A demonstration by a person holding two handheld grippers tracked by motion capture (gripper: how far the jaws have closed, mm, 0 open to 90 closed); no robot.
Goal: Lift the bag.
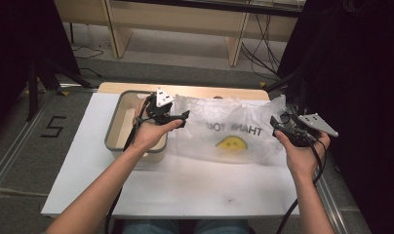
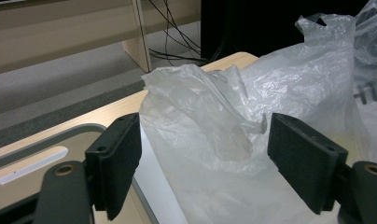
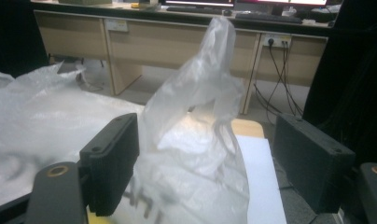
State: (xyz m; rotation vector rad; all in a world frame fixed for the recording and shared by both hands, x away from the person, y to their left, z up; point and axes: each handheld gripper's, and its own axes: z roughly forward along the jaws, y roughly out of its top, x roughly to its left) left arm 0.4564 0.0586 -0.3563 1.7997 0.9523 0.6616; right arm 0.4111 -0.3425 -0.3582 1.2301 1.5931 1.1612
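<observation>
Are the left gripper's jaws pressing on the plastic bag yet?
Apart. The left gripper view shows the plastic bag between the left gripper jaws, with gaps on both sides.

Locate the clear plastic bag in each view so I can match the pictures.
High view: plastic bag lies mid-table, right of the grey bin, smiley print facing up.
Left gripper view: its crumpled handle rises between the open jaws.
Right gripper view: its other handle stands between the open jaws.
Shared landmark: the white tabletop.

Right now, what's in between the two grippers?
In the high view, the clear plastic bag with a yellow smiley spreads between the left gripper and the right gripper.
</observation>
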